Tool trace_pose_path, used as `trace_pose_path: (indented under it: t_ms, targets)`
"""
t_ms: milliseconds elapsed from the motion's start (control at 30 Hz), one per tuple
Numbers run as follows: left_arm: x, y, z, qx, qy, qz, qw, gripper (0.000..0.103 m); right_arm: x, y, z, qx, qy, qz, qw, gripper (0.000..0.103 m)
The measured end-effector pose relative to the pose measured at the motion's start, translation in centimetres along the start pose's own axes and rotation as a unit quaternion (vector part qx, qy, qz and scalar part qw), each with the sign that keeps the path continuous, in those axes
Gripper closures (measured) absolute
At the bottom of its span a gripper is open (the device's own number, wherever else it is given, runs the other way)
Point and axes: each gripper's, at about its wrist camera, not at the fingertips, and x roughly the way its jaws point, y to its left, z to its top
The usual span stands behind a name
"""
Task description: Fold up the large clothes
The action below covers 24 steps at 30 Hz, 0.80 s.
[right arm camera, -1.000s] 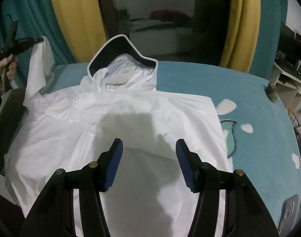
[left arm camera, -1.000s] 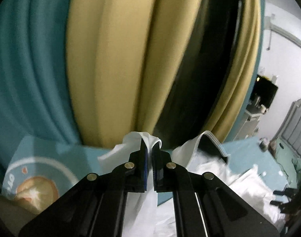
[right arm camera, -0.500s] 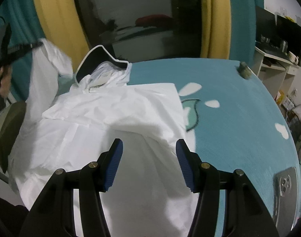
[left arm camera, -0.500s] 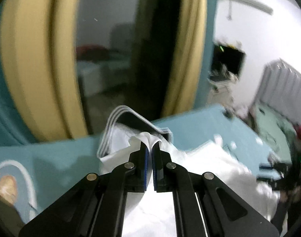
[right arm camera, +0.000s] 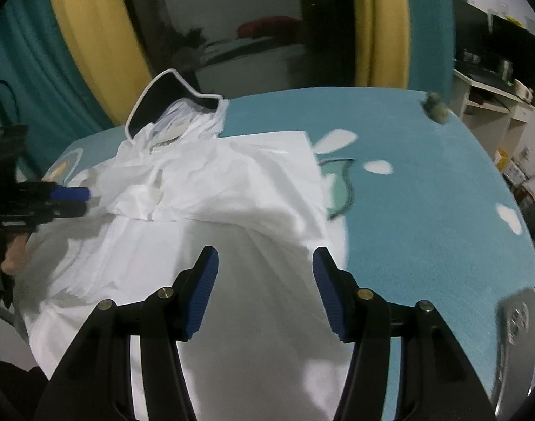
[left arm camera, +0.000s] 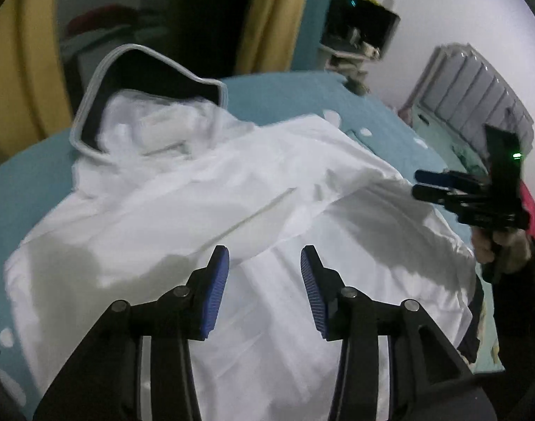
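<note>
Now the left gripper (left arm camera: 264,291) has let go of the white cloth it was pinching half a second ago, and its blue pads stand wide apart with nothing between them.

From the left wrist, the white jacket (left arm camera: 204,210) lies spread on the teal bed cover (left arm camera: 288,94). Its hood (left arm camera: 141,80), dark inside with a pale rim, sits at the far end near the yellow curtain (left arm camera: 18,80). One sleeve is folded across the chest. The left gripper hangs just above the jacket's middle. The right gripper (left arm camera: 420,184) shows on the right side, past the jacket's edge; from here you cannot tell how wide its jaws stand.

From the right wrist, the right gripper (right arm camera: 265,291) is wide apart too and holds nothing. It floats over the lower part of the white jacket (right arm camera: 232,193). The left gripper (right arm camera: 86,201) pokes in from the left, beside the folded sleeve. A grey phone (right arm camera: 516,319) lies on the bed cover (right arm camera: 425,210) at the right.
</note>
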Motion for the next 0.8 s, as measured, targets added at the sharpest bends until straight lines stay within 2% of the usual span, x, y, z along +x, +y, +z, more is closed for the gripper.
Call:
trace_pose_path:
  t_ms: [133,200,267,400,567,700,800]
  targets:
    - [-3.6,5.3,-1.5,-0.034,-0.034,0.064,0.9968,0.055,3.1,1.6,1.9,-0.001,0.018,0.031,0.999,0.047]
    - [-4.2,8.9,-2.4,-0.070,-0.037,0.108,0.9909,0.055,4.6,2.7,2.8,-0.013,0.028,0.047,0.998,0.047]
    - [-4.3,11.7,-3.2,-0.100,-0.032,0.132,0.9856,0.055,6.2,4.5,3.6,-0.033,0.037,0.050,0.998,0.048]
    - [-3.5,16.1,-5.1,-0.149,-0.016,0.146,0.9779,0.055,8.1,8.3,4.5,-0.087,0.054,0.046,0.994,0.059]
    - [-1.9,18.2,-6.6,-0.169,0.001,0.156,0.9733,0.055,10.0,12.0,5.3,-0.118,0.075,0.059,0.988,0.065]
    - [-1.9,18.1,-7.0,-0.163,-0.010,0.158,0.9739,0.055,10.9,14.8,6.7,-0.118,0.073,0.106,0.985,0.065]
    - [-2.5,17.6,-6.9,-0.157,-0.020,0.157,0.9748,0.055,11.1,17.2,7.5,-0.109,0.075,0.177,0.975,0.065]
